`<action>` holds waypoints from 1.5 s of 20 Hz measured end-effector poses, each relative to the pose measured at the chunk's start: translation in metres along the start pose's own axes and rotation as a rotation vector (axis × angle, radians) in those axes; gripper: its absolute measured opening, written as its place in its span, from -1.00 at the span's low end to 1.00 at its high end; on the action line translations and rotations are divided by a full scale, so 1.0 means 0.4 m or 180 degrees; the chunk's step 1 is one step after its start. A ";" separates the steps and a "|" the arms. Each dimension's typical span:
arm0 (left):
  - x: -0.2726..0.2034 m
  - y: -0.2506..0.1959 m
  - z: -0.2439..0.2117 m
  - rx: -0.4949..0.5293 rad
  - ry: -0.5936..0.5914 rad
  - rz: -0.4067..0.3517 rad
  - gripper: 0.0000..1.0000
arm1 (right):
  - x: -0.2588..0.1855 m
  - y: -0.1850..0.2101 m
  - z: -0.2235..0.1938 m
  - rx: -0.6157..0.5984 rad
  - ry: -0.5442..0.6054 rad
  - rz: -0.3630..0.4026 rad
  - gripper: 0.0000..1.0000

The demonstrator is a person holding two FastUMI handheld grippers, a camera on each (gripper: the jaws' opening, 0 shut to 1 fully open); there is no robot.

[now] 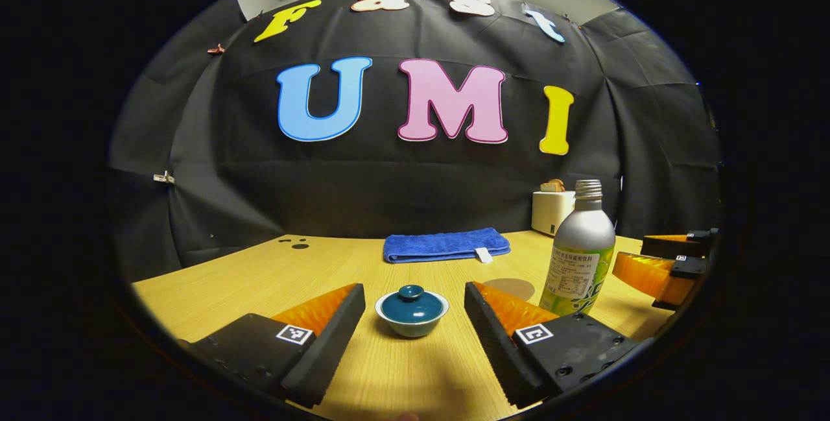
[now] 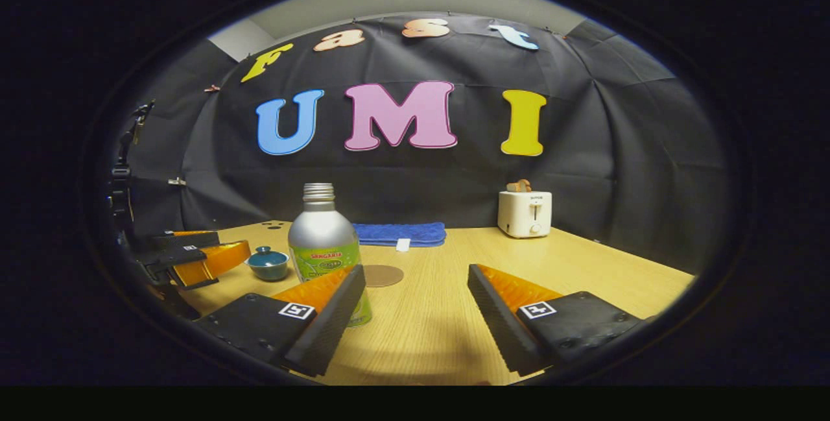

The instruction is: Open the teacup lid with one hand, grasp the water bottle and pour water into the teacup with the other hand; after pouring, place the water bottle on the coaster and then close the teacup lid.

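Now, teacup (image 1: 411,318): low centre of the left gripper view, lid (image 1: 411,304) on, between the left gripper (image 1: 411,324) fingers, untouched.
Left gripper: spread wide, empty.
Water bottle (image 2: 326,249): upright, uncapped, left of centre in the right gripper view.
Right gripper (image 2: 415,311): spread, holding nothing; bottle behind its left finger.
Coaster (image 2: 382,275): bare, just right of the bottle.
Blue towel (image 2: 399,233), toaster (image 2: 524,213): at the table (image 2: 603,272) back edge.

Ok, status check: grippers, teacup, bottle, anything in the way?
Left gripper open, lined up on lidded teacup. Right gripper open, bottle beside its finger, ungrasped. Coaster bare. Nothing blocking.
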State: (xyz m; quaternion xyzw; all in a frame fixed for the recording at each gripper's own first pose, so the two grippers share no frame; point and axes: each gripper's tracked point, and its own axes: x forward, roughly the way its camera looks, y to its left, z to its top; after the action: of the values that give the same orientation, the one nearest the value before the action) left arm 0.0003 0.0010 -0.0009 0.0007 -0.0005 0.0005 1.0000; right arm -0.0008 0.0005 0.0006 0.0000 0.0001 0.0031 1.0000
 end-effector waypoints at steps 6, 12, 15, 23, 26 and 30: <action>0.000 0.006 -0.001 -0.0002 -0.0001 0.0038 0.96 | -0.001 0.000 0.002 0.0001 0.0000 -0.0002 0.97; 0.012 0.000 -0.002 0.0003 0.0003 -0.0045 0.96 | 0.000 0.000 0.001 0.0002 0.0005 0.0007 0.97; 0.033 0.003 -0.001 0.0007 0.0022 -0.0084 0.96 | -0.001 -0.001 0.001 0.0000 0.0004 -0.0013 0.97; 0.119 -0.004 -0.034 0.0027 0.0290 -0.0258 0.96 | -0.001 0.002 0.001 0.0001 0.0005 0.0013 0.96; 0.150 0.004 -0.038 0.0060 0.0353 -0.0259 0.95 | -0.001 0.002 0.002 0.0001 0.0004 0.0020 0.97; 0.183 -0.002 -0.052 0.0085 0.0448 -0.0326 0.89 | -0.001 0.003 0.003 -0.0001 0.0005 0.0032 0.97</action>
State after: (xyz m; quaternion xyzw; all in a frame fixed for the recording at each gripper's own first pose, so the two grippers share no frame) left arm 0.0735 0.0004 -0.0218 0.0140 0.0699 -0.0505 0.9962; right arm -0.0012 0.0018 0.0018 -0.0001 0.0009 0.0081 1.0000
